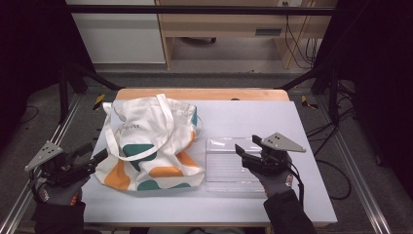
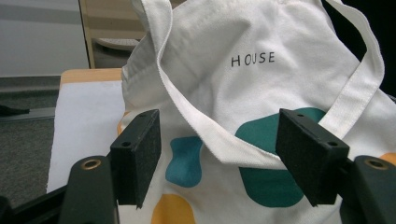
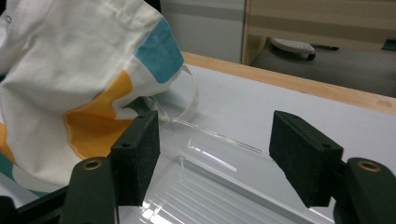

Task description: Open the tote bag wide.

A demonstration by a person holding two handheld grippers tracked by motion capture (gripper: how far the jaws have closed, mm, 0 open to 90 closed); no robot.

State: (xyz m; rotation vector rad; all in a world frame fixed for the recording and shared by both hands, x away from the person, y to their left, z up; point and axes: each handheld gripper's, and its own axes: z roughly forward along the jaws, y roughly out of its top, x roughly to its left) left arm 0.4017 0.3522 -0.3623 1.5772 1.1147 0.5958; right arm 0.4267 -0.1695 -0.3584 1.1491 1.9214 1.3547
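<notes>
A white cloth tote bag (image 1: 151, 141) with teal and orange blobs and the word HOUSE lies on the left half of the table. Its strap (image 2: 219, 140) runs across between the jaws of my left gripper (image 2: 219, 158), which stands open at the bag's left edge (image 1: 100, 157). Right of the bag lies a clear plastic tray (image 1: 226, 165). My right gripper (image 1: 246, 145) hovers open over the tray's right part. In the right gripper view the tray (image 3: 219, 182) lies below the open right gripper (image 3: 215, 158), and the bag (image 3: 88, 79) fills the left.
The light grey table top (image 1: 253, 117) ends in a wooden strip (image 1: 199, 93) at the far side. Beyond it are a white cabinet (image 1: 119, 34) and a wooden desk (image 1: 234, 24). Black frame rails (image 1: 341, 161) flank the table, and cables (image 1: 302, 44) hang at the right.
</notes>
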